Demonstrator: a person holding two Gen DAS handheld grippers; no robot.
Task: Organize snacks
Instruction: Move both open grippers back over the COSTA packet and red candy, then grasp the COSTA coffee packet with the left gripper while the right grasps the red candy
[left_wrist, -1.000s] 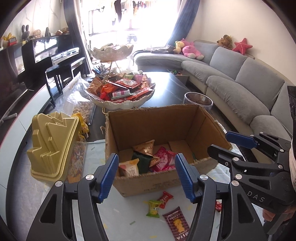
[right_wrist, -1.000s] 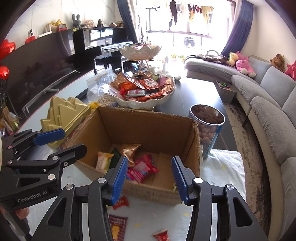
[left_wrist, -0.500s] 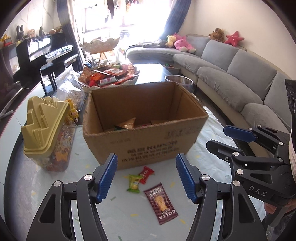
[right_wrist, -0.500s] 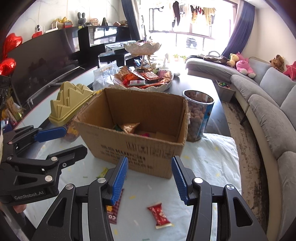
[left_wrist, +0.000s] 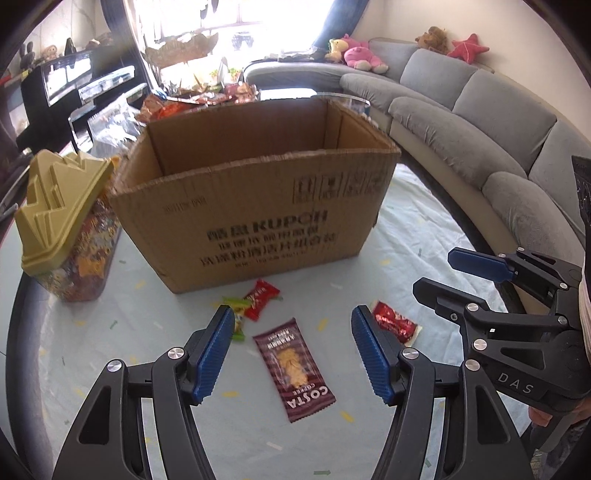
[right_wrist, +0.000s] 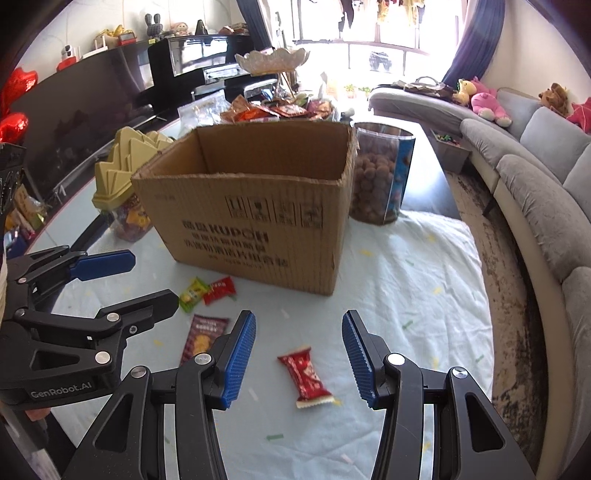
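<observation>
An open cardboard box (left_wrist: 258, 206) stands on the pale cloth; its inside is hidden from this low angle. It also shows in the right wrist view (right_wrist: 251, 210). My left gripper (left_wrist: 291, 350) is open and empty, just above a maroon Costa packet (left_wrist: 293, 369). A small red packet (left_wrist: 260, 297) and a green one (left_wrist: 236, 325) lie near the box. My right gripper (right_wrist: 299, 354) is open and empty over a red candy packet (right_wrist: 308, 374), which also shows in the left wrist view (left_wrist: 395, 325). The Costa packet (right_wrist: 203, 338) lies left of it.
A jar of snacks with a yellow stepped lid (left_wrist: 62, 206) stands left of the box. A clear tub of brown balls (right_wrist: 380, 173) stands right of it. A tiered dish of snacks (right_wrist: 273, 107) sits behind. A grey sofa (left_wrist: 480, 122) curves along the right.
Both grippers have pulled back from above the box and dropped low toward the cloth. The loose packets now lie between the open jaws.
</observation>
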